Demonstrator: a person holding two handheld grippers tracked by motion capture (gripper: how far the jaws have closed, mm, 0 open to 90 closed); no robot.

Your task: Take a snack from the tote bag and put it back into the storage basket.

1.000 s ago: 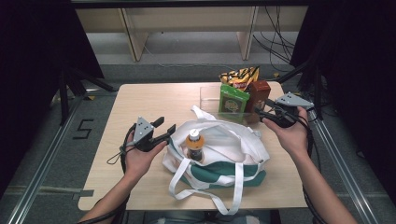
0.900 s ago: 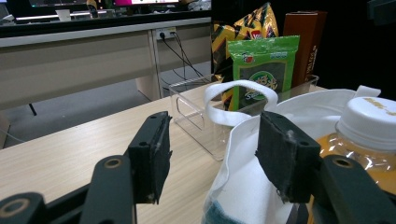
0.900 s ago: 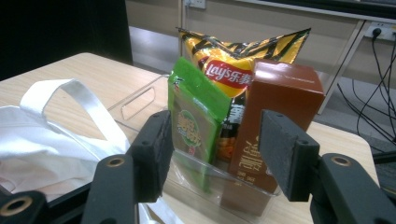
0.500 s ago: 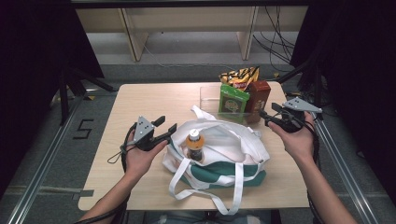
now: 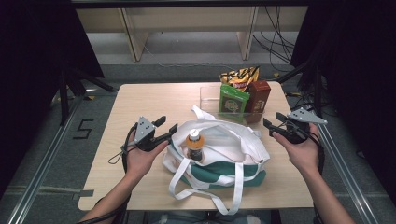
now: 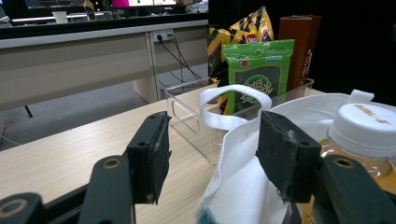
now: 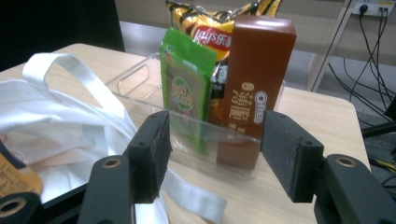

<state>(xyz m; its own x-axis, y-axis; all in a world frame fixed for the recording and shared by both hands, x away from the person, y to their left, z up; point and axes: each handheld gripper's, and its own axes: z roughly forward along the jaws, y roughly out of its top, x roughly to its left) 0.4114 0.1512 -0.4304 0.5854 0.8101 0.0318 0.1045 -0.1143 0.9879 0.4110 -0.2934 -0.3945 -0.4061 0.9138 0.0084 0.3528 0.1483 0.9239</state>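
i am holding the left gripper (image 5: 166, 128) just left of the white tote bag (image 5: 224, 140), its jaws standing wide with nothing between them; in the left gripper view the near rim of the bag is lying just beyond the right jaw, not pinched. the bag is sitting on the near middle of the worktop (image 5: 140, 100), its mouth gaping and its straps spilling toward the near edge. a bottle (image 5: 194, 144) with a white cap is standing upright inside the bag at its left side. i am holding the right gripper (image 5: 274, 123) off the bag's right end, jaws wide and empty, pointing toward the clear tray (image 5: 208, 95) at the far right of the worktop. in that tray a green packet (image 5: 232, 101) and a brown carton (image 5: 258, 95) are standing upright side by side, with a yellow crisp bag (image 5: 239, 77) just behind them.
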